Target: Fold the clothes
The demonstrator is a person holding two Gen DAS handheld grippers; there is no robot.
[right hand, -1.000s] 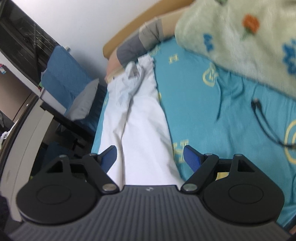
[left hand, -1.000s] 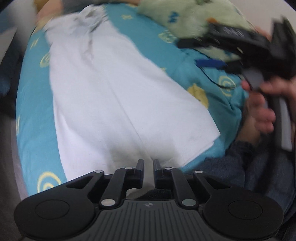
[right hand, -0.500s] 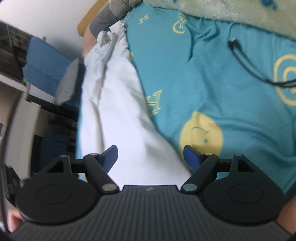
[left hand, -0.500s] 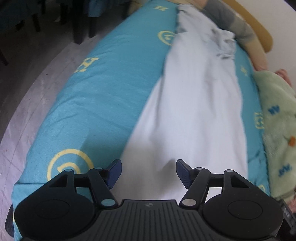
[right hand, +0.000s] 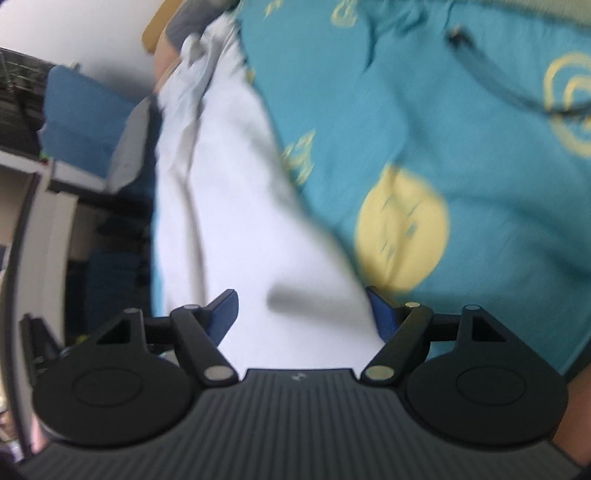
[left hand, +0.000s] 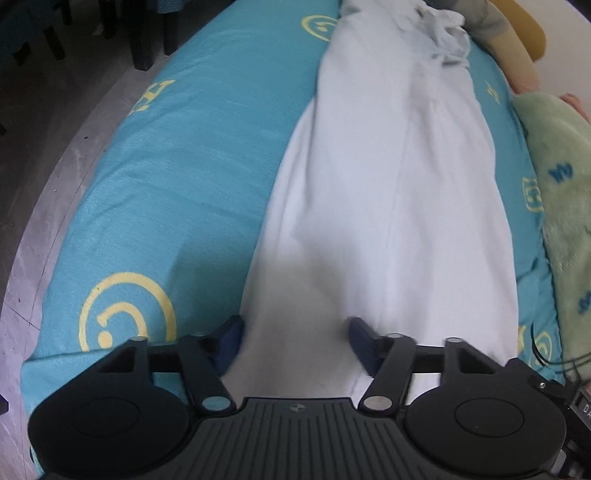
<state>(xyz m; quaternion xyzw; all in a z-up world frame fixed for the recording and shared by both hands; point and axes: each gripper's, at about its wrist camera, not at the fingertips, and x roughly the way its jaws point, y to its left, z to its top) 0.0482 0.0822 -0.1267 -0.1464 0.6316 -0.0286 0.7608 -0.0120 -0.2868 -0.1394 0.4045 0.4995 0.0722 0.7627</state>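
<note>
Both of your tools stand with their fingers wide apart, gripping nothing. Your left tool (left hand: pixel 295 338) hangs low over the near end of the white garment (left hand: pixel 384 206), its blue pads straddling the cloth's left part; whether they touch the fabric you cannot tell. That garment lies stretched lengthwise on the bed (left hand: pixel 177 177), over the turquoise sheet with yellow smiley prints, its far end bunched and wrinkled near a grey-sleeved arm (left hand: pixel 491 26). A pale green fleece blanket (left hand: pixel 561 177) lies along the garment's right side. Your right tool (right hand: pixel 303 312) hovers above the same white garment (right hand: pixel 229 206) at its right near edge, one pad over cloth, the other by the sheet (right hand: pixel 480 147). A black cable (right hand: pixel 480 62) lies on the sheet further off; that view is blurred.
</note>
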